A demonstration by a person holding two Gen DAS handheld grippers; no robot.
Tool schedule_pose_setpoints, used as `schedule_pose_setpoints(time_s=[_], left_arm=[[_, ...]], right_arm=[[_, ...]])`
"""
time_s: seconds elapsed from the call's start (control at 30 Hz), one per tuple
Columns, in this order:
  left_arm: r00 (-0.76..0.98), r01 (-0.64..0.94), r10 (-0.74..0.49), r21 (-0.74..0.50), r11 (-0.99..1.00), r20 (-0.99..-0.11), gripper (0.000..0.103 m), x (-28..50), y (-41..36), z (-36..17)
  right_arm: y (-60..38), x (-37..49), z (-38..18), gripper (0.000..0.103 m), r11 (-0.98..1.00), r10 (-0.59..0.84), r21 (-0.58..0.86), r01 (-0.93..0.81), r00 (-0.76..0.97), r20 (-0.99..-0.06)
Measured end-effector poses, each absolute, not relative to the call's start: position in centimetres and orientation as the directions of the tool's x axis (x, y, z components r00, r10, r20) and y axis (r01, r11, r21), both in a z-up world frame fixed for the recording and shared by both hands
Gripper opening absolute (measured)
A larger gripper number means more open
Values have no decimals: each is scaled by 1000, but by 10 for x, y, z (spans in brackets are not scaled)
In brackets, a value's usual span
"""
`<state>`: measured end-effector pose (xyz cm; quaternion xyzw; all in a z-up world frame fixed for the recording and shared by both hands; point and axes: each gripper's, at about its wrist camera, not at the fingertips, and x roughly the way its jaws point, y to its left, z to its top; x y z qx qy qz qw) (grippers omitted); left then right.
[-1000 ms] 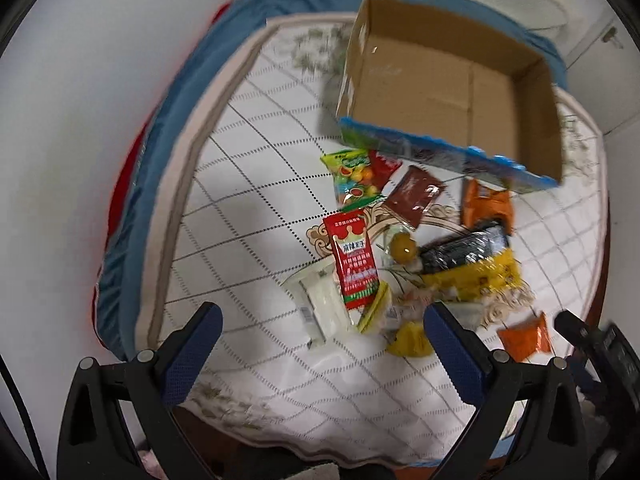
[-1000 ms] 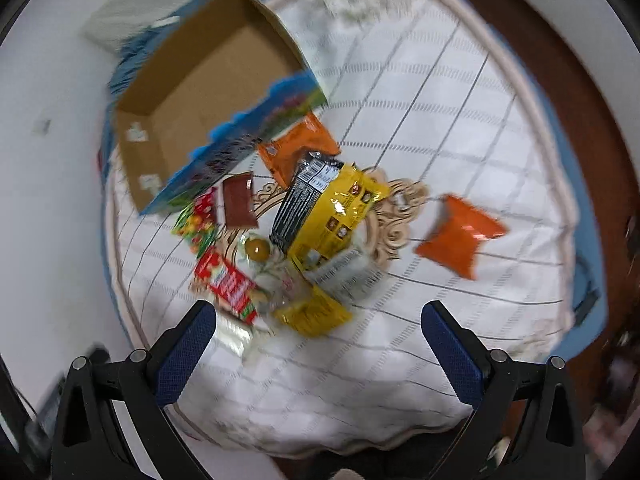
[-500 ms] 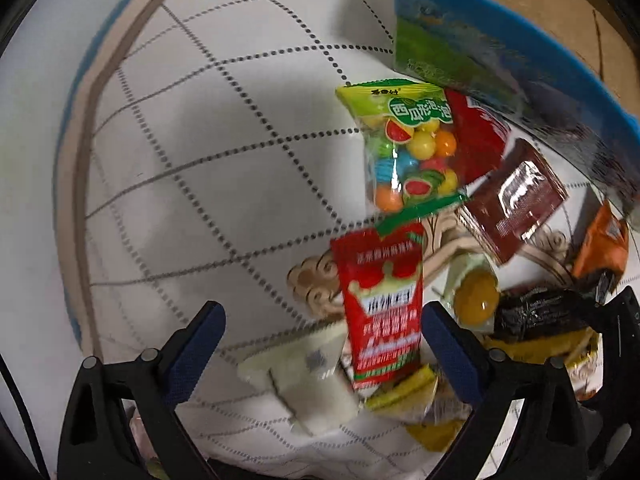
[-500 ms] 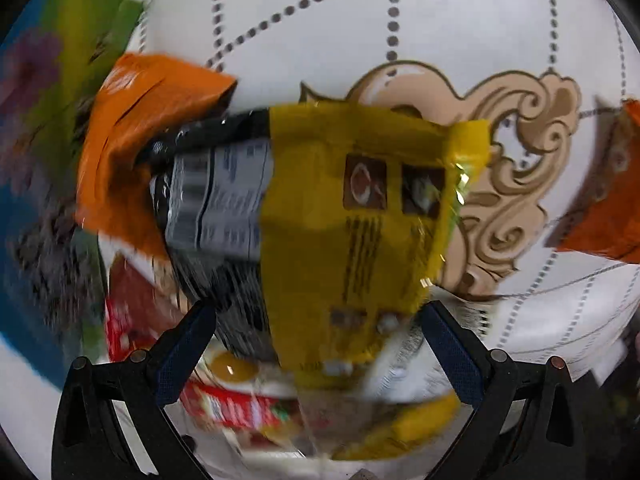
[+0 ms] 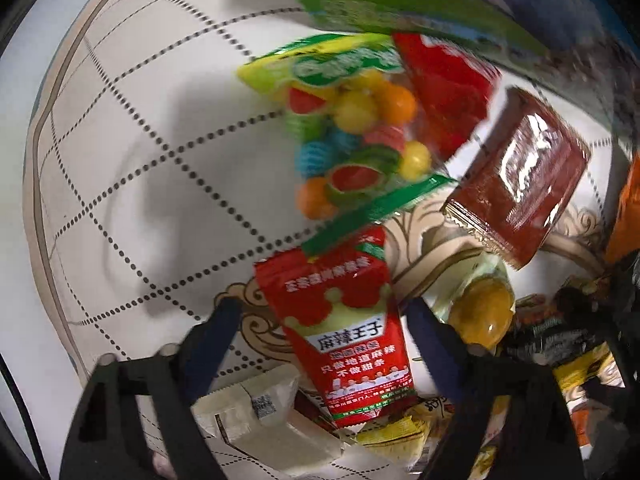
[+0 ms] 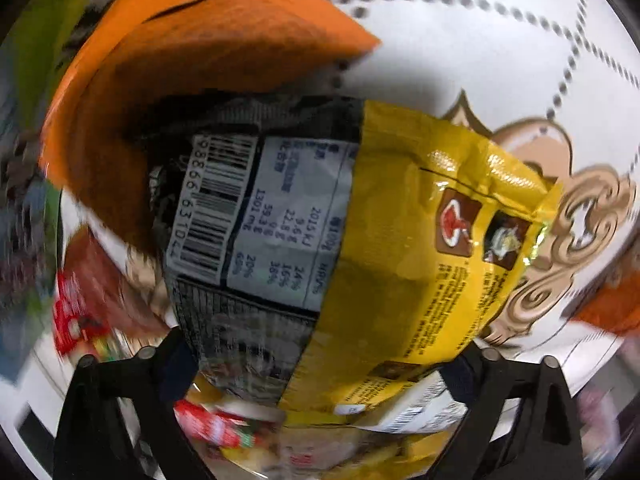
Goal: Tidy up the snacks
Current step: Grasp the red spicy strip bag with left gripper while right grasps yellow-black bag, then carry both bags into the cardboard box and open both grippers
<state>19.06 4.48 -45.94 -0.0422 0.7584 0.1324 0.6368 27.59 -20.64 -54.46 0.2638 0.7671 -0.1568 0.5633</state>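
Over patterned tablecloth (image 5: 132, 168), left tongs (image 5: 322, 312) closing astride red packet (image 5: 344, 320), right tongs (image 6: 320, 356) closing astride yellow bag (image 6: 400, 272).

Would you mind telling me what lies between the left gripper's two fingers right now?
In the left wrist view, the red snack packet lies between the left gripper's fingers, whose jaws have just been closing. The pads do not yet press on it.

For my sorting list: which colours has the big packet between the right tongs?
Yellow, with a black part carrying a white barcode label: the big packet. The right wrist view shows it best.
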Motion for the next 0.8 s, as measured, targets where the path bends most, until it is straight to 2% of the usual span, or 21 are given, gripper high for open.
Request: schedule_pose_setpoints(time_s=[0.07, 0.2, 0.37, 0.5, 0.6, 0.7, 0.8], left_arm=[[-173, -200, 119, 153, 968, -978, 65, 190, 32, -461], [-143, -144, 135, 155, 977, -980, 61, 178, 20, -461], [-126, -28, 173, 178, 984, -977, 62, 146, 7, -463], [-139, 13, 198, 198, 980, -970, 68, 125, -3, -471], [-140, -6, 201, 204, 979, -969, 68, 118, -12, -475], [-124, -31, 180, 185, 982, -976, 58, 123, -15, -475], [-100, -31, 169, 173, 984, -981, 53, 107, -16, -468]], right_arm=[[-196, 274, -541, 92, 877, 202, 61, 476, -251, -947], [-169, 264, -533, 91, 980, 58, 2, 197, -280, -958], [-144, 239, -534, 91, 986, -143, -113, -122, -278, -950], [-123, 219, -545, 99, 988, -138, -114, -107, -254, -957], [-126, 210, -545, 99, 988, -155, -143, -65, -234, -960], [-126, 207, -563, 98, 985, -165, -172, 6, -248, -955], [-126, 198, -560, 90, 985, -156, -168, 36, -220, -963]])
